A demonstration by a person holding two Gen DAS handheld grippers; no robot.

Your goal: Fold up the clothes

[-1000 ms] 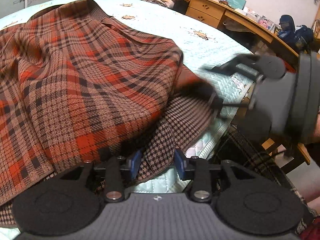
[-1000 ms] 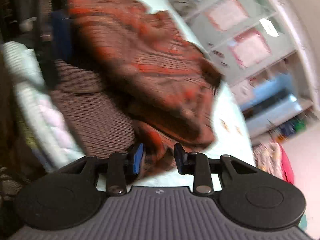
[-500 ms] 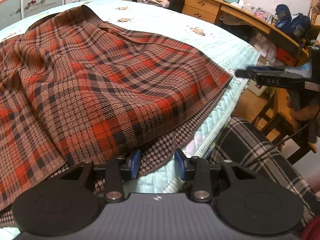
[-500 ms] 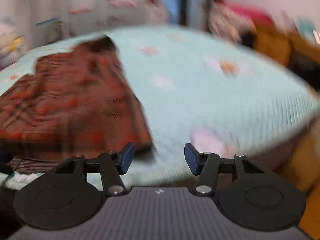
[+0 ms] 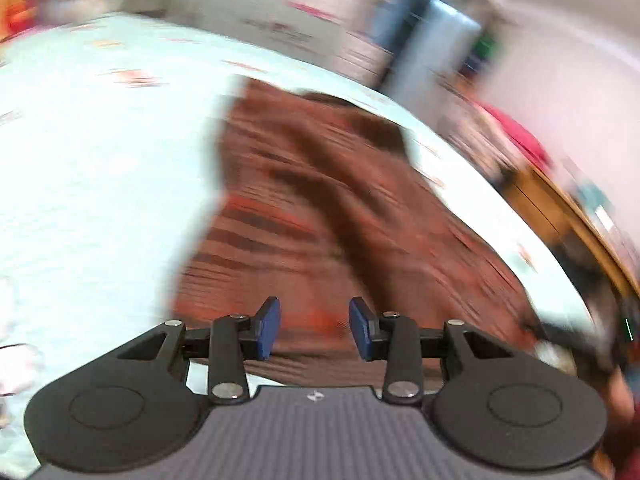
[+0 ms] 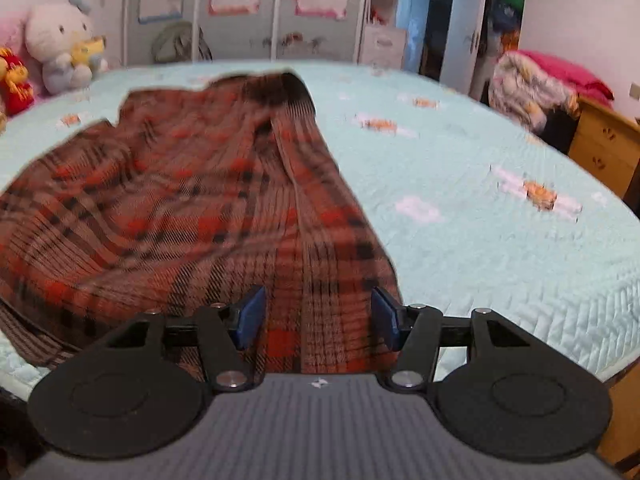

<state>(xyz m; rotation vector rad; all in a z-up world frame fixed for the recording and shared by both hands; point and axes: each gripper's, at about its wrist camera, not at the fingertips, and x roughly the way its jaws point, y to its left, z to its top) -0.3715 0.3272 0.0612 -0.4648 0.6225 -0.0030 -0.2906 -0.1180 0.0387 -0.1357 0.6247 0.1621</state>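
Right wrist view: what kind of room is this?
Most likely a bedroom: a quilted bed with a plaid garment on it, plush toys and wardrobe doors behind.

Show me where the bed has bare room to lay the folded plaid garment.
Bare quilt lies right of the plaid garment, running to the bed's right edge near the wooden dresser. The left half is covered by cloth, with plush toys at the far left corner.

left gripper [image 5: 313,328] swung left, view blurred | right gripper [image 6: 318,319] fingers wider, now facing garment [image 6: 192,208]
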